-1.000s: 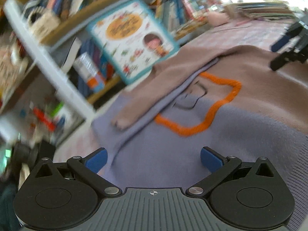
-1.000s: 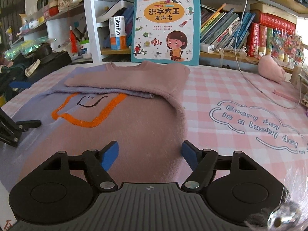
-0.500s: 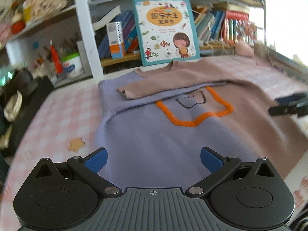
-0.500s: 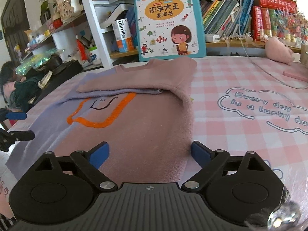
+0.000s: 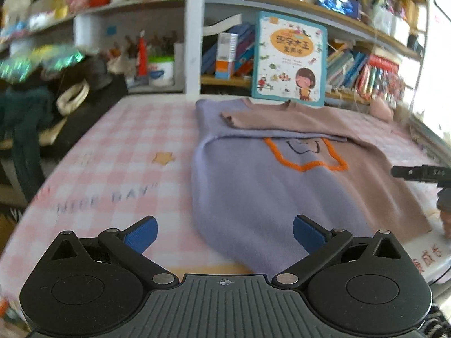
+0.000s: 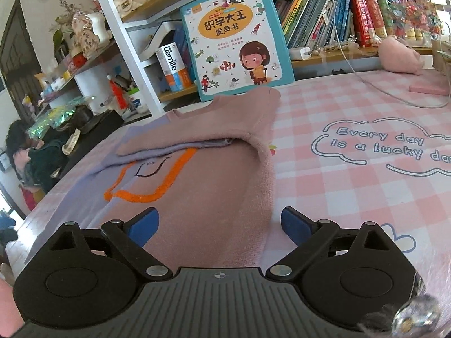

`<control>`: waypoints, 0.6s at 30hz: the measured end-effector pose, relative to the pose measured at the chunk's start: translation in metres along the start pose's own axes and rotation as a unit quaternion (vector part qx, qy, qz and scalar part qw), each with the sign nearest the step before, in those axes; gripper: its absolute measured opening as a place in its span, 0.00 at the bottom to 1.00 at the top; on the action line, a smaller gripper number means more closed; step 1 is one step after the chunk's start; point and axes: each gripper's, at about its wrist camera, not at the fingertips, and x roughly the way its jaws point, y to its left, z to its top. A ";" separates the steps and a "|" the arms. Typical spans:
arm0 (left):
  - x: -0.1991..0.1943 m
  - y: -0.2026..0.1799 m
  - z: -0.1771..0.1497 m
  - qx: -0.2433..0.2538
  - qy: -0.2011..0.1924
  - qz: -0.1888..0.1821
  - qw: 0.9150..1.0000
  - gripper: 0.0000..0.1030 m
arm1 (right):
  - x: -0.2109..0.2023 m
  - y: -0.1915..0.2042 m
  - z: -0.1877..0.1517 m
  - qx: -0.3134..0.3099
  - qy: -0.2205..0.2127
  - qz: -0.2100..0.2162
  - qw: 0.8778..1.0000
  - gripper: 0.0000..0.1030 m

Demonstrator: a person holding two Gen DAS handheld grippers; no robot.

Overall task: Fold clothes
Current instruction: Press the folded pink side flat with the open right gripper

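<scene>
Both my jaws are released and empty: left gripper [image 5: 224, 232] over the sweater's [image 5: 253, 186] lilac hem, right gripper [image 6: 220, 224] over its pink edge. It lies flat on the checked surface [image 6: 366, 186], sleeves folded across the chest.

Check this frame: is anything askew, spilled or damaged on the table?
Nothing looks spilled or damaged. The sweater lies flat on the checked tablecloth with both sleeves folded across the chest. Both tools, left and right, are open and empty above its hem.
</scene>
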 end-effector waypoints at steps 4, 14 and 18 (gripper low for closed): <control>0.001 0.012 -0.004 -0.033 0.003 -0.001 0.999 0.42 | -0.008 -0.002 -0.005 0.014 -0.008 -0.006 1.000 0.81; 0.035 0.031 -0.004 -0.109 0.018 -0.008 0.994 0.39 | -0.053 -0.001 -0.041 0.036 -0.012 -0.020 0.999 0.22; 0.047 0.020 0.004 -0.080 0.027 -0.006 0.996 0.38 | -0.058 0.003 -0.049 0.029 -0.028 -0.023 0.999 0.22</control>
